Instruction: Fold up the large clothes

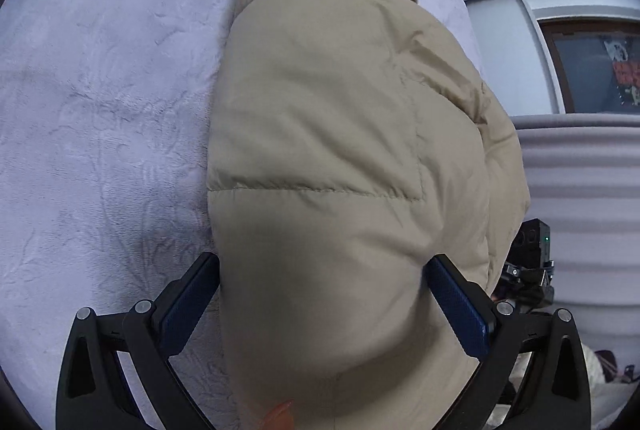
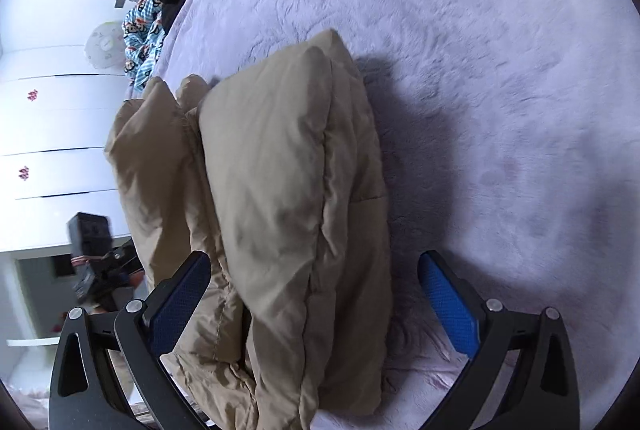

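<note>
A beige puffer jacket (image 1: 340,134) lies folded in a thick bundle on a pale lilac plush blanket (image 1: 100,90). My left gripper (image 1: 320,270) is open wide, its blue-padded fingers (image 1: 460,306) straddling the near end of the bundle. In the right wrist view the same jacket (image 2: 272,198) shows as stacked layers. My right gripper (image 2: 316,270) is open, its left finger (image 2: 180,298) against the jacket's side and its right finger (image 2: 448,302) over the blanket (image 2: 480,70).
A pile of other clothes, black, tan and blue patterned (image 2: 144,34), lies at the blanket's far edge. White drawers (image 2: 52,134) stand beyond it. The other gripper's body (image 1: 532,262) shows past the jacket. A window (image 1: 592,66) is at right.
</note>
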A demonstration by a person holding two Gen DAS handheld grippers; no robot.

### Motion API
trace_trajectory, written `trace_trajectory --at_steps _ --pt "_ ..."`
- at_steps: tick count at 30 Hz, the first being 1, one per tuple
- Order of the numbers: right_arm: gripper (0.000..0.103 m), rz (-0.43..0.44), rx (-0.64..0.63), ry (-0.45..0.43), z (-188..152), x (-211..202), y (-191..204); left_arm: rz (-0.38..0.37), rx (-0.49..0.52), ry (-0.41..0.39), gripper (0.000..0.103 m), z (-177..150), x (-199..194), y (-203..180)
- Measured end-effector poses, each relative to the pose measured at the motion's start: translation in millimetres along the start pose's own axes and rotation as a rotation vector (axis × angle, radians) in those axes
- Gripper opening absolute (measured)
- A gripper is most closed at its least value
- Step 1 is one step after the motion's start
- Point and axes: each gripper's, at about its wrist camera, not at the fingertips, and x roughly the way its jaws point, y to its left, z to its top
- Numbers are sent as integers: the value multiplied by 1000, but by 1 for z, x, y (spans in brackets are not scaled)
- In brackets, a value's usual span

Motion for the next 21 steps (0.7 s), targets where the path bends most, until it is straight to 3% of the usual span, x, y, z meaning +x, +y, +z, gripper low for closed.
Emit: trace_trajectory --at_steps 5,10,17,19,21 --pt "103 177 -43 33 12 16 17 -61 -21 25 103 7 11 7" --pt "103 88 -73 93 28 43 23 -63 -47 33 103 4 24 8" --pt "103 80 -1 115 41 62 17 -71 -45 26 103 2 37 6" --pt "103 76 12 110 41 63 17 -67 -23 28 103 2 35 4" --pt "100 74 14 105 38 64 20 -47 45 30 96 5 33 -8"
